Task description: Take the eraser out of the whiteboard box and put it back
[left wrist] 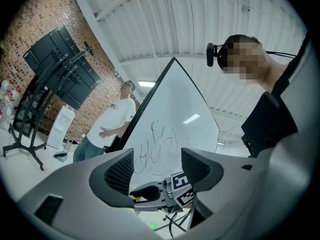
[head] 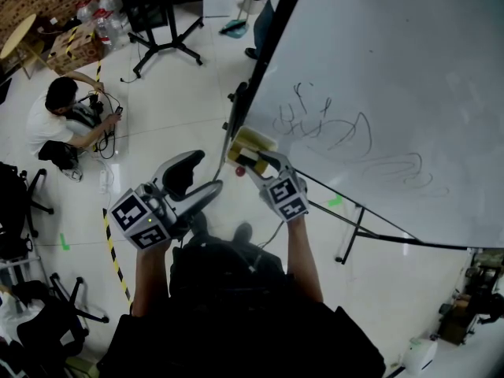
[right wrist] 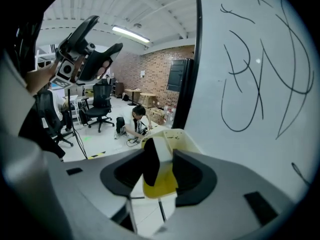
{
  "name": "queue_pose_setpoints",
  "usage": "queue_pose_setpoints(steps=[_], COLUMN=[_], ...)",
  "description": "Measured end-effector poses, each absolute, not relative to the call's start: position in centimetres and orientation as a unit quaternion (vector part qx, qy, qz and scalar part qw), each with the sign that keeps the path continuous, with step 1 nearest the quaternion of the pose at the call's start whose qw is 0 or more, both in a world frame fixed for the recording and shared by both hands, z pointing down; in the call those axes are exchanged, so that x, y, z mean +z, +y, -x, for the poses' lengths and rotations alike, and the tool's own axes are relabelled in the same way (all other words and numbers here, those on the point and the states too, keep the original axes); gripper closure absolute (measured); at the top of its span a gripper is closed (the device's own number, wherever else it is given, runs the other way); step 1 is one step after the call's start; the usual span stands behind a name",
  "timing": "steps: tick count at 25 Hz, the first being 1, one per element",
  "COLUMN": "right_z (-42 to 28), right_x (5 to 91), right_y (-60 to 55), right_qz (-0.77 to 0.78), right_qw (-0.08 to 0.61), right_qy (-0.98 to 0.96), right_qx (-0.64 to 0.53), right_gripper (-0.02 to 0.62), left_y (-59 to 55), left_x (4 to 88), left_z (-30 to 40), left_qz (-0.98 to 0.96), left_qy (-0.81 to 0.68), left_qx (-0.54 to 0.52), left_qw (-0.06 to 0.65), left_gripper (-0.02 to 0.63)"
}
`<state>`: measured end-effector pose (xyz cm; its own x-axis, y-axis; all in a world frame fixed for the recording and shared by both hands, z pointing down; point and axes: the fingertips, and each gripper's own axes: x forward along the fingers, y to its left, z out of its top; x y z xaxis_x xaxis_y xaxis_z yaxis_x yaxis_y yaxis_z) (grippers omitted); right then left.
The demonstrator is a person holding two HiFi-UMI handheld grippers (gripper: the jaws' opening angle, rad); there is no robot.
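Note:
A pale yellow whiteboard box hangs at the lower left edge of the scribbled whiteboard. My right gripper reaches into it from below. In the right gripper view the eraser, white with a black felt side, stands in the box between the jaws of my right gripper, and both pads lie against it. My left gripper hangs to the left of the box, apart from it, open and empty. In its own view the left gripper looks past the right gripper toward the whiteboard.
A person crouches on the floor at far left by cables. Office chairs stand along the left edge, a black screen stand at the back. The whiteboard's legs run under it. Another person stands behind the board.

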<state>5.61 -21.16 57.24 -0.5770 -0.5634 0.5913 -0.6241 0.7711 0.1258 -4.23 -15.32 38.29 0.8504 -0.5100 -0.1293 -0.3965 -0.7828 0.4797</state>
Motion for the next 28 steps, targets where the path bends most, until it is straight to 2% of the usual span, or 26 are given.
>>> queue_pose_setpoints(steps=[13, 28], right_z=[-5.8, -7.8], right_x=[56.9, 47.7], right_y=[-20.9, -21.2], right_qz=[-0.332, -0.369], right_qw=[0.313, 0.175], right_qy=[-0.889, -0.912], right_qx=[0.034, 0.050], right_gripper=[0.433, 0.439], left_y=[-15.3, -15.1], left_x=[38.2, 37.4], left_z=[4.3, 3.4], left_qz=[-0.936, -0.942], left_qy=[-0.244, -0.231], left_qx=[-0.125, -0.117], left_qw=[0.220, 0.213], left_gripper=[0.313, 0.313])
